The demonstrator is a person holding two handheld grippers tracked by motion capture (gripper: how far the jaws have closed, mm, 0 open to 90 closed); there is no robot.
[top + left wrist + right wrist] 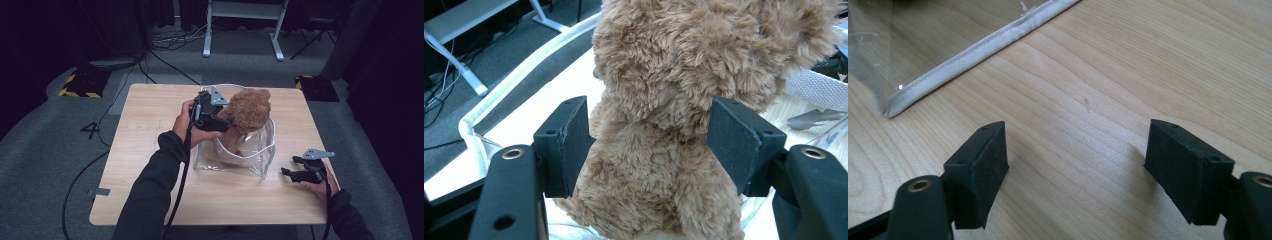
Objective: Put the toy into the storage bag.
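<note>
A brown teddy bear [250,112] sits upright in a clear plastic bag [250,162] with a white rim, in the middle of the wooden table [150,165]. Its head and shoulders stand above the rim. My left gripper [227,122] reaches in from the left. In the left gripper view its two pads press into the fur on either side of the teddy bear [664,100], just under the head. My right gripper [289,166] rests low over the table to the right of the bag, open with nothing between its jaws [1078,155]. The bag's white seam [983,45] lies just ahead of it.
Bare tabletop surrounds the bag in front and at the left. Beyond the table are grey carpet, black cables [165,55], a white desk frame [242,30] and a yellow-and-black striped base [80,82].
</note>
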